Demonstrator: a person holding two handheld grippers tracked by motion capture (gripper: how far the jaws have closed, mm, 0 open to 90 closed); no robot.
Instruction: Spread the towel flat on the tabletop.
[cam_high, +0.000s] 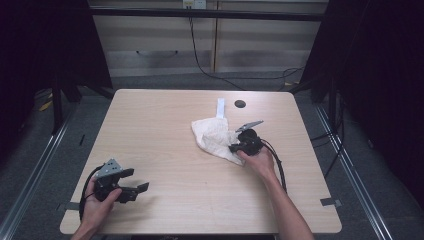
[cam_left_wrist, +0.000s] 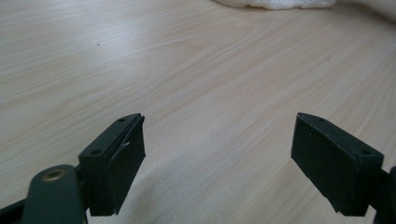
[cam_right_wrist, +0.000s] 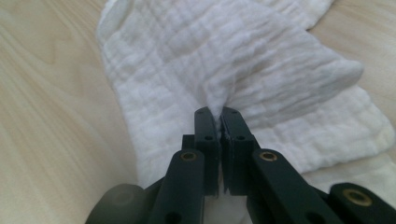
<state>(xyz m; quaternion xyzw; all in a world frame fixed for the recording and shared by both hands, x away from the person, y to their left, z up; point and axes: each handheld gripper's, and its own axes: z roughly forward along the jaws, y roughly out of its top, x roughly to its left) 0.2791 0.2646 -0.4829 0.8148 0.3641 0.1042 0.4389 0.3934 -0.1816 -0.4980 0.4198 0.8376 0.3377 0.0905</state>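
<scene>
Left gripper near table's front-left corner, jaws spread wide, nothing between. Right gripper pressed together, pinching fold of white cloth mid-table; pinched part hidden between pads. Cloth's far edge cut off in left gripper view.

I work in a lab recording bay: black curtains flank my tongs, floor rails run either side, cables trail ahead, tape marks on the bare wooden table.
</scene>
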